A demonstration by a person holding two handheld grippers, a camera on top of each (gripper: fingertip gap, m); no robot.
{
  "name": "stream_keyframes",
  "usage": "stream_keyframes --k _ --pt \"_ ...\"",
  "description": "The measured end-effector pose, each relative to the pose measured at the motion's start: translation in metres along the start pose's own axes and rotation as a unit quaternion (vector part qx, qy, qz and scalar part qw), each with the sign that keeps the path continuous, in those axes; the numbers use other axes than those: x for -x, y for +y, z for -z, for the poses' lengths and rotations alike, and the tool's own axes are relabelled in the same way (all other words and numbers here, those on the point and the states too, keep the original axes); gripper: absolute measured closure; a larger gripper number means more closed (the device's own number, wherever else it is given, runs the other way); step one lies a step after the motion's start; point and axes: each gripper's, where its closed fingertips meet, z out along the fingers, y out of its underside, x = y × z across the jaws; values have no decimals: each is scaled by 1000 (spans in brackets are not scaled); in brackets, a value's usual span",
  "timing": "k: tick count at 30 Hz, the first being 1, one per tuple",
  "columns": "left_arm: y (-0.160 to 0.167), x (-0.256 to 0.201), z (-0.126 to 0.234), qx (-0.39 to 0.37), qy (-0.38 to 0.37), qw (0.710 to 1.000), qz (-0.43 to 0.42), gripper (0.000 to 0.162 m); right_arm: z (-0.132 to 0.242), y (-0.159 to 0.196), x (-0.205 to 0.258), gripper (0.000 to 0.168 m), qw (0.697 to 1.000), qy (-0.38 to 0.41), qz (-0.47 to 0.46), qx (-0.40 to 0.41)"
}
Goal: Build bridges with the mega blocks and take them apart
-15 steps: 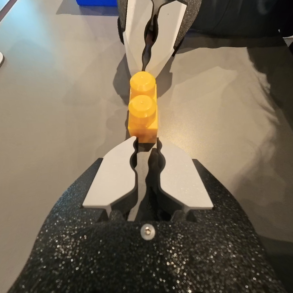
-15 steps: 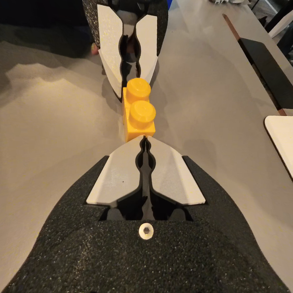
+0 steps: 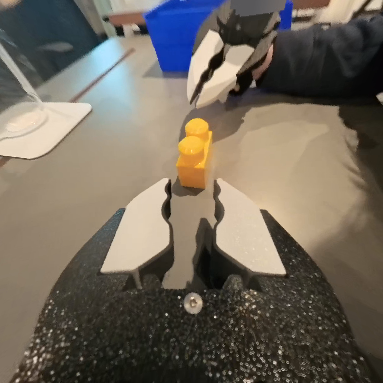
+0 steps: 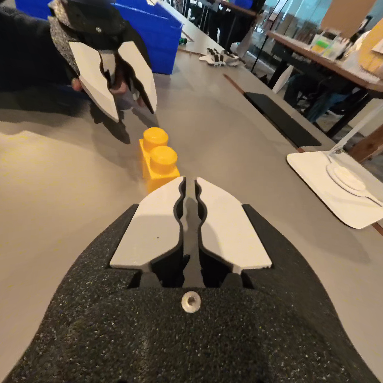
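Note:
A yellow two-stud mega block [image 3: 193, 159] stands alone on the grey table [image 3: 83, 207]. It also shows in the right wrist view [image 4: 159, 163]. My left gripper [image 3: 192, 184] is open and empty, with its tips just short of the block's near end. It shows raised beyond the block in the right wrist view [image 4: 134, 116]. My right gripper [image 4: 190, 179] is empty and nearly shut, with only a thin gap between the jaws. It sits at the block's other end, slightly to its right. In the left wrist view it [image 3: 194, 101] hangs above and past the block.
A blue bin [image 3: 172, 39] stands at the back of the table [image 4: 157, 41]. A white stand base [image 3: 41, 128] lies at one side [image 4: 335, 186]. A black mat [image 4: 284, 124] and small white parts [image 4: 217, 58] lie farther off. A dark sleeve [image 3: 321, 62] reaches in. Across from one pair of fingers to the other is roughly 12 cm.
Both grippers have drawn back and lifted away from the block's ends. The left jaws have opened wider. The right jaws have parted by a crack. The block stays on the table.

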Motion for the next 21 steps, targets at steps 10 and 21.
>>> stream_keyframes --k 10,21 --pt "-5 0 -19 8 -15 999 50 66 7 -11 4 141 998 -13 -46 -50" --pt "-18 1 -49 26 32 997 66 78 7 -9 4 142 997 -13 -51 -54"
